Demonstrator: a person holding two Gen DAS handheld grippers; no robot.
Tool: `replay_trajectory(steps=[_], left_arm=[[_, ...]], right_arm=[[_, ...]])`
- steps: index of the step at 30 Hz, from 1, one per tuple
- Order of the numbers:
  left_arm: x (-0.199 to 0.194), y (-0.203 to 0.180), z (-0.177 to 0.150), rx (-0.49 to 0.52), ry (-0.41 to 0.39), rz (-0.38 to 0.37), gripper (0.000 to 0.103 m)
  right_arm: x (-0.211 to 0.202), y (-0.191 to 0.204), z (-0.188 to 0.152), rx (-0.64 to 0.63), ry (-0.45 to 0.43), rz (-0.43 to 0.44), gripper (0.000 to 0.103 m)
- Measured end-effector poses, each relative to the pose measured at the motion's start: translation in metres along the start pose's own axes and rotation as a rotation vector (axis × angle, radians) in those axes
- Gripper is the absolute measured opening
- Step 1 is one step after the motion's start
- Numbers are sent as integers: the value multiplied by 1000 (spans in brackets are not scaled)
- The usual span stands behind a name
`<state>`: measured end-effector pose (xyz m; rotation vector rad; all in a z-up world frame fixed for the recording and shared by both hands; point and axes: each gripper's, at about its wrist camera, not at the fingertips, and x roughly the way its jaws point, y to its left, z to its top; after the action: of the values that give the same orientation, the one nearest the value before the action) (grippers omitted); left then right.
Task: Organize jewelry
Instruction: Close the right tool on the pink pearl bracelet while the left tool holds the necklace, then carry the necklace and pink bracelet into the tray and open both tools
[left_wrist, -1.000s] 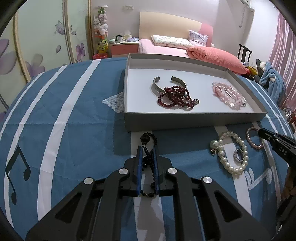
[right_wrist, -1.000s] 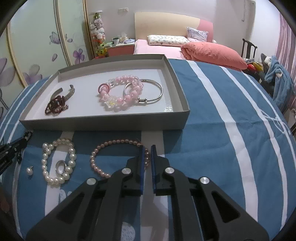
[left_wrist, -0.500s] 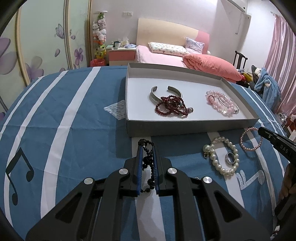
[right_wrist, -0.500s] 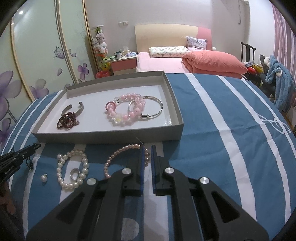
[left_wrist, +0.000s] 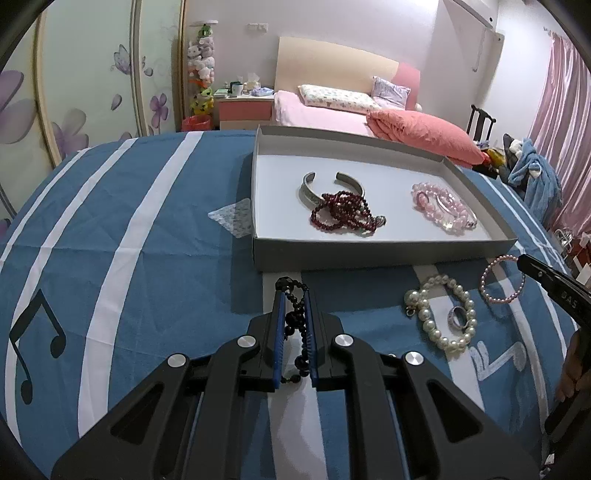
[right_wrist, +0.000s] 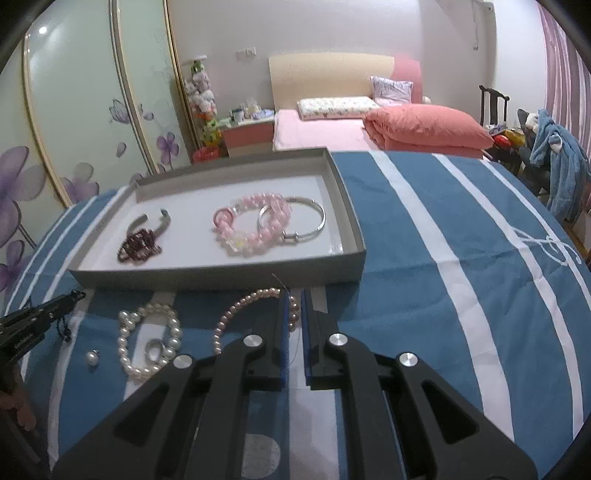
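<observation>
A: Left wrist view first. What has the left gripper got?

B: Its blue pads are pinched on a black bead strand, which droops in a loop between the fingers. Round, dark, glossy beads on a limp string, hanging above the striped blue bedspread.

A: And where does it have to go?

B: Straight ahead and slightly right lies the grey cardboard tray, its long side running across the view, its near wall just beyond the fingertips. By my reading the strand must clear that wall. Inside lie a metal cuff touching a heap of dark red beads, and well to their right a pink bead bracelet.

A: Right wrist view?

B: The right gripper has its fingers pressed nearly together on a small pink pearl bracelet, gripped at its right edge, the rest of the ring trailing left. The tray lies directly ahead.

A: Anything left on the cover?

B: A white pearl bracelet around a ring, with a loose pearl beside it, nearer the left gripper.
</observation>
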<state>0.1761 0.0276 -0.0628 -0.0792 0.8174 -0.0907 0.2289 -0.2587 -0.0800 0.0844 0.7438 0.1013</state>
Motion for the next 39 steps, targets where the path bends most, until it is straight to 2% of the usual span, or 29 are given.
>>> replay_trajectory(steps=[7,16,28,39], left_arm=[[-19,-13,2,34,-91,3,11],[-42,-34,2,76,-225,40,11],[-68,-54,2,87,-379,66,11],[-74,-62,10,82,-439,66,11]], right_arm=[[-24,10,3,-9,-98,46,7],[-47,20,3,14,-169,93,7],[-88,52,1,-88,-362,8,7],[-107,75,14,-160,-499,-54,7]])
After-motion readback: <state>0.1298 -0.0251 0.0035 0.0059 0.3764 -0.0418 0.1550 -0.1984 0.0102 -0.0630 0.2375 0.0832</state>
